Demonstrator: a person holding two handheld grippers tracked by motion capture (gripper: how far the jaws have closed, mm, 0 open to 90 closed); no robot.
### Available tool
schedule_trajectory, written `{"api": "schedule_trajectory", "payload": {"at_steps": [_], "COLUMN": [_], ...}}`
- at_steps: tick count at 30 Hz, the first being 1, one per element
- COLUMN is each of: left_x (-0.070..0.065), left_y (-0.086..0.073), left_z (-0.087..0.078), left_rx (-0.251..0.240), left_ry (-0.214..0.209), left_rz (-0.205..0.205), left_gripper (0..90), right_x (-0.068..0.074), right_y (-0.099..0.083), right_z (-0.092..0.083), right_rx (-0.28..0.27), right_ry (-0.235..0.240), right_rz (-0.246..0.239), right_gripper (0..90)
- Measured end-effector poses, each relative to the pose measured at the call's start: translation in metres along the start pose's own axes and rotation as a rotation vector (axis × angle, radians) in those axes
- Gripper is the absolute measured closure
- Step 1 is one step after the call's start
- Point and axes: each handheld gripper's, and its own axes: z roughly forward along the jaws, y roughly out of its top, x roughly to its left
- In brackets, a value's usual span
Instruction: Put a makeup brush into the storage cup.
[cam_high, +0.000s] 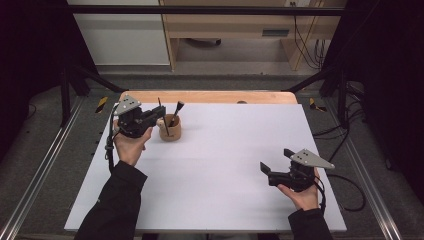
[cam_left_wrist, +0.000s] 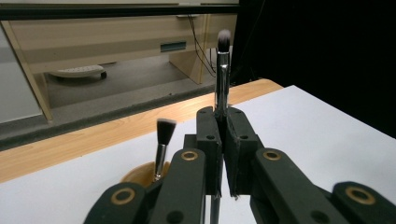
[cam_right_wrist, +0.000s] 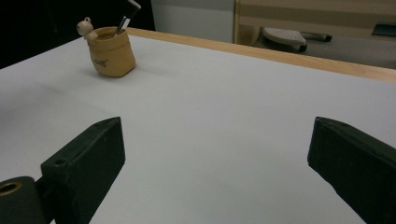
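My left gripper (cam_high: 161, 114) is shut on a slim makeup brush (cam_left_wrist: 222, 70) with a silver ferrule and a pale tip, which it holds upright. The jaws (cam_left_wrist: 222, 119) pinch its shaft, and the handle runs down below them. Just right of this gripper in the high view stands a small tan cup (cam_high: 170, 129). In the cup leans a second brush (cam_high: 177, 108) with a dark head, also in the left gripper view (cam_left_wrist: 164, 135). I cannot tell if the held brush's lower end is inside the cup. My right gripper (cam_high: 275, 159) is open over the white table, with nothing between its jaws (cam_right_wrist: 215, 154).
The white tabletop (cam_high: 220, 165) has a wooden strip (cam_high: 210, 97) along its far edge. The tan cup (cam_right_wrist: 111, 53) bears a small bear figure on its rim. Black frame posts and cables stand on both sides, and wooden furniture stands beyond the table.
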Motion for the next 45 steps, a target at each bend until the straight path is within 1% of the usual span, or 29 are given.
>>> {"api": "schedule_trajectory", "payload": {"at_steps": [3,8,14,23,26,32,39,42,45], "left_x": [0.004,0.012,0.017,0.019,0.021,0.023,0.028,0.030,0.031], "left_y": [0.001,0.001,0.004,0.010,0.012,0.015,0.012,0.011,0.010], "left_z": [0.004,0.011,0.017,0.026,0.029,0.038,0.046,0.049,0.052], "left_rx": [0.003,0.002,0.009,0.017,0.017,0.035,0.040,0.040,0.046], "left_ry": [0.007,0.014,0.035,0.042,0.046,0.065,0.071,0.076,0.079], "left_rz": [-0.002,-0.022,-0.013,-0.001,-0.003,0.006,-0.010,-0.003,-0.006], "left_gripper": [84.8,84.8,84.8,84.8,84.8,84.8,84.8,84.8,84.8], "right_x": [0.000,0.000,0.000,0.000,0.000,0.000,0.000,0.000,0.000], "right_y": [0.000,-0.001,-0.001,-0.001,-0.001,-0.001,-0.001,-0.002,-0.002], "right_z": [0.001,0.001,0.001,0.001,0.002,0.002,0.002,0.003,0.003], "right_rx": [0.003,0.006,0.005,0.008,0.012,0.015,0.016,0.016,0.017], "right_ry": [0.000,0.000,-0.001,-0.005,-0.003,-0.001,0.002,0.003,0.001], "right_rz": [0.000,-0.004,-0.002,-0.003,-0.002,-0.006,-0.011,-0.012,-0.015], "right_gripper": [4.6,4.6,4.6,4.5,4.4,4.4,4.4,4.4,4.4]}}
